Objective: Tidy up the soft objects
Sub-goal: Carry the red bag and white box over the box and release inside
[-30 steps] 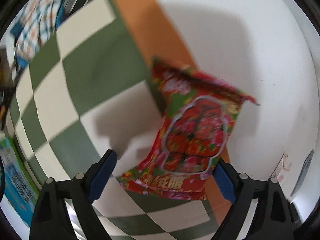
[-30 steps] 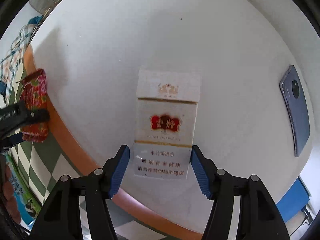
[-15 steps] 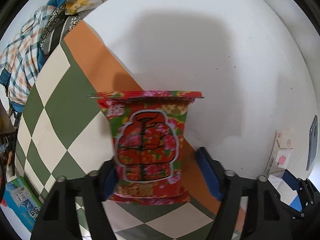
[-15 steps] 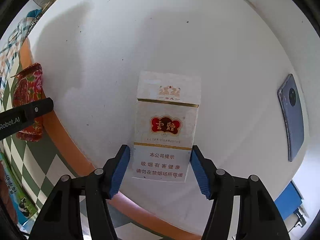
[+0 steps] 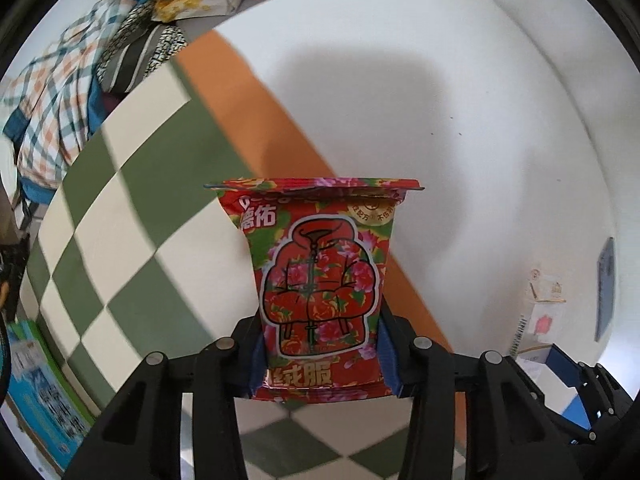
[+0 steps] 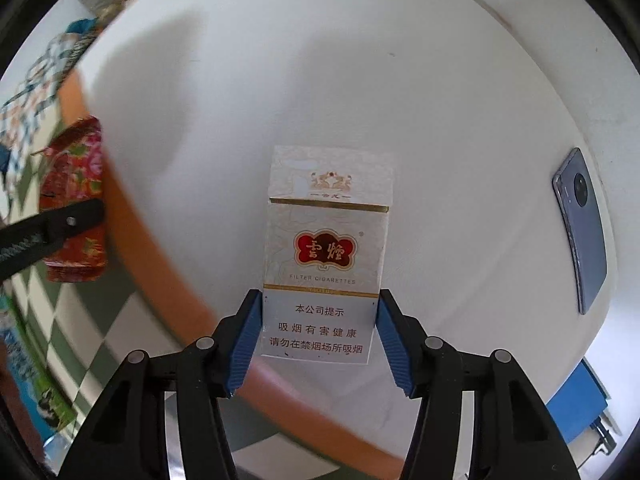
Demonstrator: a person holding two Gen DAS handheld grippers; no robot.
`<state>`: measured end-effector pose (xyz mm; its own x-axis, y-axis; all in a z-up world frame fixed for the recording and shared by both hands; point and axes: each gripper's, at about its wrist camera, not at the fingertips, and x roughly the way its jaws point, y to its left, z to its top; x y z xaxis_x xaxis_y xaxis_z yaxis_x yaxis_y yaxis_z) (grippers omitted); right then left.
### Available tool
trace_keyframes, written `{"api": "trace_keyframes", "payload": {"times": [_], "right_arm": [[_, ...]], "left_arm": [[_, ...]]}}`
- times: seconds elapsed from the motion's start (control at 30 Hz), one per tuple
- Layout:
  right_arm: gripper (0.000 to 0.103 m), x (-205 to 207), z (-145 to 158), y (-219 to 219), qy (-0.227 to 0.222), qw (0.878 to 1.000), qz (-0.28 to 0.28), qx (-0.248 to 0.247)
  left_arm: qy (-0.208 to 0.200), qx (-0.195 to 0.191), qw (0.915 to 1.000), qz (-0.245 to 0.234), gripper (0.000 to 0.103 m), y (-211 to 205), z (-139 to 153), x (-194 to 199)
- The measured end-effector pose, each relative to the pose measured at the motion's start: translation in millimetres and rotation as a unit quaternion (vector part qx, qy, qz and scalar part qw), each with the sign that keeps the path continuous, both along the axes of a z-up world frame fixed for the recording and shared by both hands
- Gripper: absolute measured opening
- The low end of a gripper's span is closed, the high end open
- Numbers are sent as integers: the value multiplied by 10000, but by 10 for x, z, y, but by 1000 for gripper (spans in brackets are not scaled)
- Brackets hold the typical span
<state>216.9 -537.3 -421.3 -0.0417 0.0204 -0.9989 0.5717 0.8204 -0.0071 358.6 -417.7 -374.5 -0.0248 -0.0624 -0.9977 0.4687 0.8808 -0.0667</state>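
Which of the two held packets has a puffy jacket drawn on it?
The red flowery packet in the left gripper. The white cigarette pack in the right gripper shows only a red emblem and writing.

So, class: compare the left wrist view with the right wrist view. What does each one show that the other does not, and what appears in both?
Only the left wrist view shows the plaid clothing heaped beyond the table, the yellow package and the left gripper, whose jaws have just been closing, pressed on the pack's sides.

Only the right wrist view shows the right gripper clamped on the cigarette pack.

Both show the red floral wipes pack, the round white table, the phone and the checkered floor.
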Motion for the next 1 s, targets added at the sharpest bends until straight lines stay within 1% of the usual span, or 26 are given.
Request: {"api": "trace_keyframes", "payload": {"times": [0.1, 0.13, 0.2, 0.27, 0.37, 0.47, 0.57, 0.63, 0.7, 0.77, 0.87, 0.97, 1.0], "right_arm": [[59, -1, 257, 263, -245, 9994, 242, 65], [59, 2, 370, 378, -353, 9987, 348, 77], [59, 4, 570, 597, -532, 9970, 559, 101], [59, 1, 801, 840, -725, 9943, 764, 166], [59, -17, 1127, 1235, -969, 9892, 1046, 330], [59, -59, 1454, 1756, -1172, 9819, 1375, 566], [59, -64, 1734, 2319, -1333, 9718, 1753, 840], [59, -82, 1913, 2734, -1420, 9633, 2031, 1035], [59, -78, 2018, 3183, -1502, 9533, 2352, 1152], [59, -37, 2098, 3596, -1547, 9433, 2673, 1213], [59, 12, 2143, 4181, -1519, 9293, 3103, 1303], [59, 153, 2063, 4656, -1420, 9199, 3415, 1305], [59, 191, 2017, 4807, -1371, 9181, 3498, 1260]], "left_arm": [[-55, -315, 9994, 164, 42, 273, 259, -133], [-8, -430, 9987, 266, 42, 392, 371, -192], [-58, -698, 9967, 421, 42, 653, 604, -313], [-183, -987, 9933, 573, 42, 996, 896, -447], [-402, -1271, 9874, 852, 42, 1574, 1286, -605], [-622, -1398, 9814, 1160, 42, 2181, 1580, -693], [-790, -1431, 9748, 1521, 42, 2863, 1843, -862], [-834, -1396, 9718, 1708, 42, 3248, 1902, -946], [-848, -1330, 9683, 1938, 42, 3667, 1948, -1012], [-811, -1280, 9628, 2236, 42, 4062, 1908, -1040], [-601, -1243, 9520, 2732, 42, 4635, 1731, -1019], [-288, -1268, 9422, 3088, 42, 5016, 1473, -949], [-200, -1277, 9410, 3127, 42, 5072, 1410, -930]]}}
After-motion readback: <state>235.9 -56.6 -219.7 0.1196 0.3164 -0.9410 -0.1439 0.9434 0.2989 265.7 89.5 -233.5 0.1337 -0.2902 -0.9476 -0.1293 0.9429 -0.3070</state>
